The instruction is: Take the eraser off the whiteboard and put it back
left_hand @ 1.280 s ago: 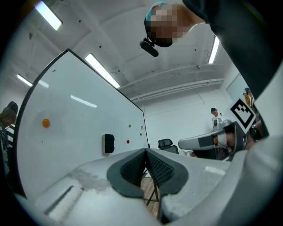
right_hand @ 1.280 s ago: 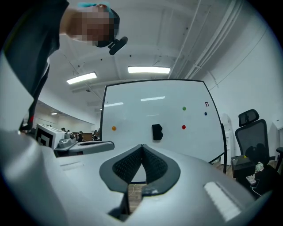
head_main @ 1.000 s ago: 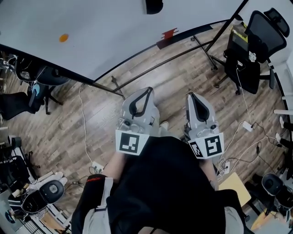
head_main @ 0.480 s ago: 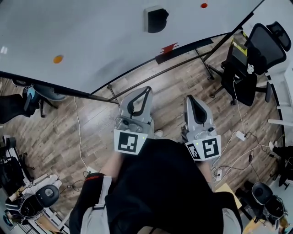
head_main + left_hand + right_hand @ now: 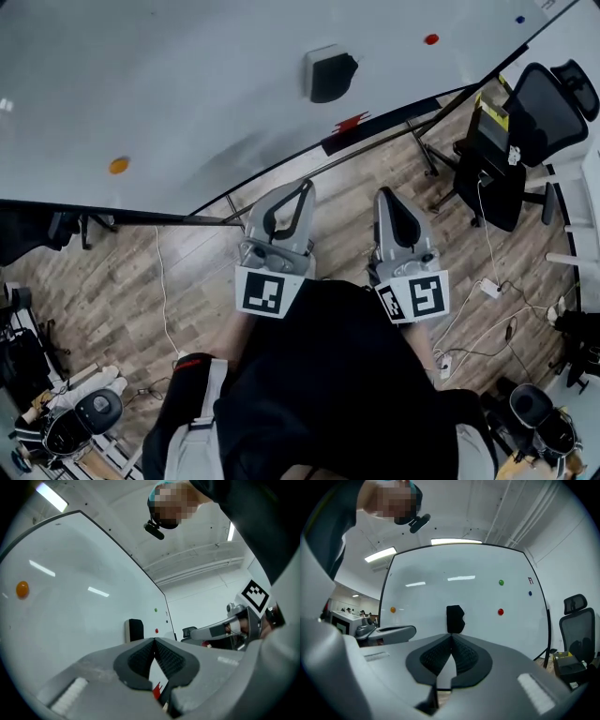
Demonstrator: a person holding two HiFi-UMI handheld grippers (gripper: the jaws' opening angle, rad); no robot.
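Observation:
The black eraser (image 5: 330, 73) sticks on the whiteboard (image 5: 187, 103), ahead of both grippers and apart from them. In the head view my left gripper (image 5: 298, 187) and right gripper (image 5: 386, 195) are held side by side over the wooden floor, pointing at the board. Both are shut with nothing between the pads. The right gripper view has the eraser (image 5: 454, 619) straight beyond the closed jaw tips of the right gripper (image 5: 451, 635). In the left gripper view the eraser (image 5: 135, 630) sits slightly left of the left gripper (image 5: 153, 640).
Magnets dot the board: orange (image 5: 118, 166), red (image 5: 430, 39), green (image 5: 501, 582), blue (image 5: 529, 593). A red item (image 5: 347, 122) lies on the board's tray. The stand's bars (image 5: 375, 150) cross the floor below it. A black office chair (image 5: 525, 103) is at right, cables (image 5: 487, 291) beside it.
Both grippers and the head camera have moved toward the whiteboard. The eraser has come lower and larger in the head view, and the red magnet has come into view. Both jaws have stayed shut.

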